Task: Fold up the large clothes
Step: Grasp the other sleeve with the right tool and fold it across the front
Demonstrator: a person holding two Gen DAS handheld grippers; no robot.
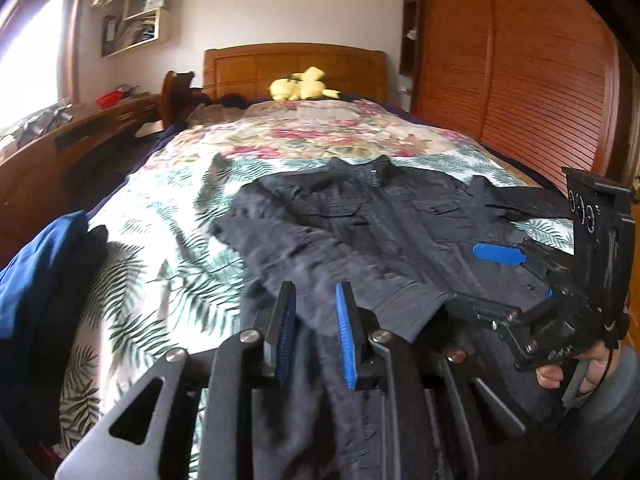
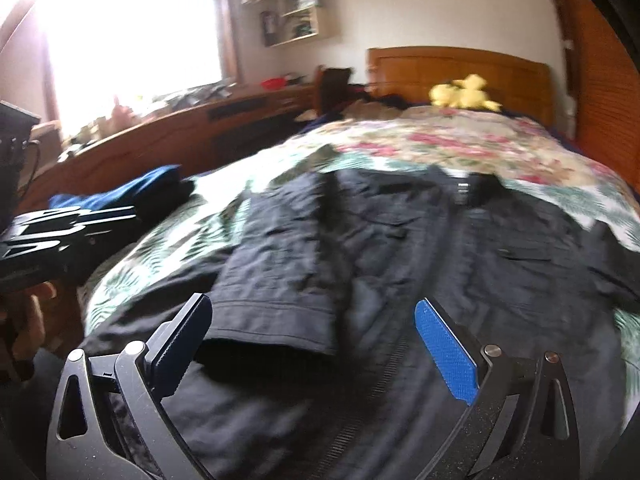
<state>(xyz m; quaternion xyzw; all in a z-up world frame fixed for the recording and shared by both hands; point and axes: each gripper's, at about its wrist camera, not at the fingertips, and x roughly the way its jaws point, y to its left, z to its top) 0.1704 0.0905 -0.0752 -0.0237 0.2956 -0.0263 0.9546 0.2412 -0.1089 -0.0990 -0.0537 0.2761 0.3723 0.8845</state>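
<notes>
Left wrist view: pinch dark jacket (image 1: 360, 232) hem with half-closed left gripper (image 1: 316, 320) at bottom centre, keeping right gripper (image 2: 316, 344) wide open, then fold flat.
</notes>
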